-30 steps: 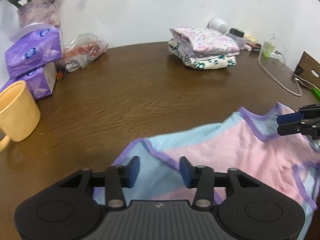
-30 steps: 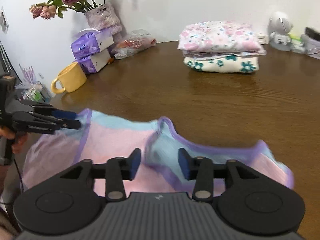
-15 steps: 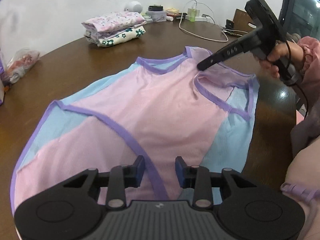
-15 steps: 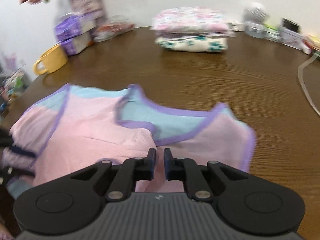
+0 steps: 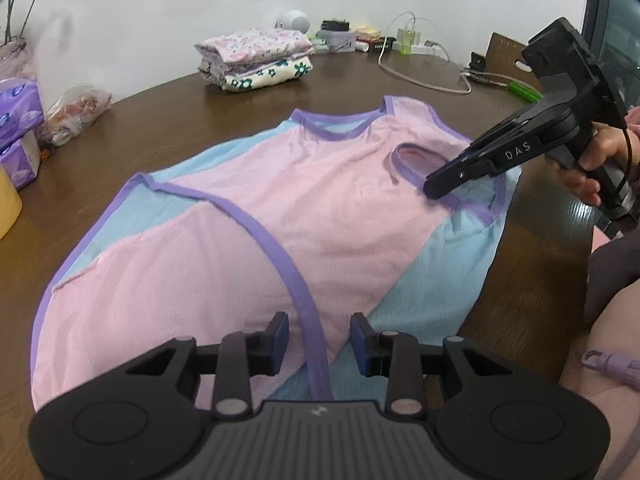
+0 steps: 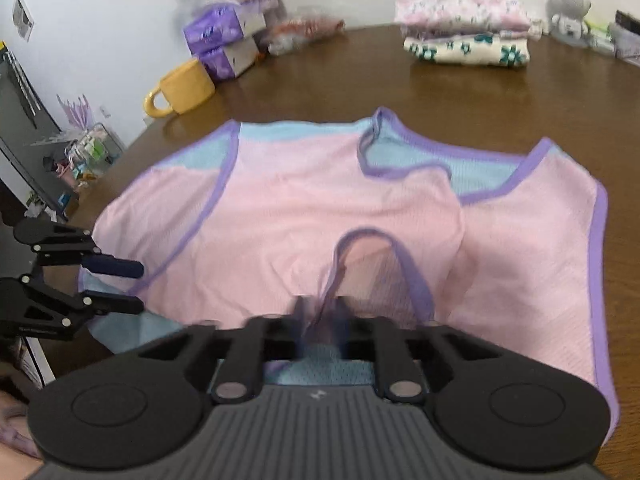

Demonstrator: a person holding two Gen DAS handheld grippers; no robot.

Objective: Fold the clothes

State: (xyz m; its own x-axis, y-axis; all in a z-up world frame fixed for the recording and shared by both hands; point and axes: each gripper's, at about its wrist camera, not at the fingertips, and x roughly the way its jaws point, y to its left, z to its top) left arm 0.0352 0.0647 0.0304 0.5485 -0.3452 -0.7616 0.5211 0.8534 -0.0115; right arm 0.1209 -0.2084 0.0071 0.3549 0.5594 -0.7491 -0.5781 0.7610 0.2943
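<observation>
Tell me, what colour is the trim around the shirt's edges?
Purple. The trim borders the pink-and-blue shirt; the left wrist view shows it best.

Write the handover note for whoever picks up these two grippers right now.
Right gripper: shut on the purple armhole trim of the pink and blue sleeveless top.
Left gripper: open, its pads either side of the purple trim at the top's near edge, not pinching.
Top lies spread flat on the wooden table.
Done: a stack of folded clothes sits at the far side.
Left: no fold made on this top yet; close the left gripper, fold, then add it to the stack.
</observation>
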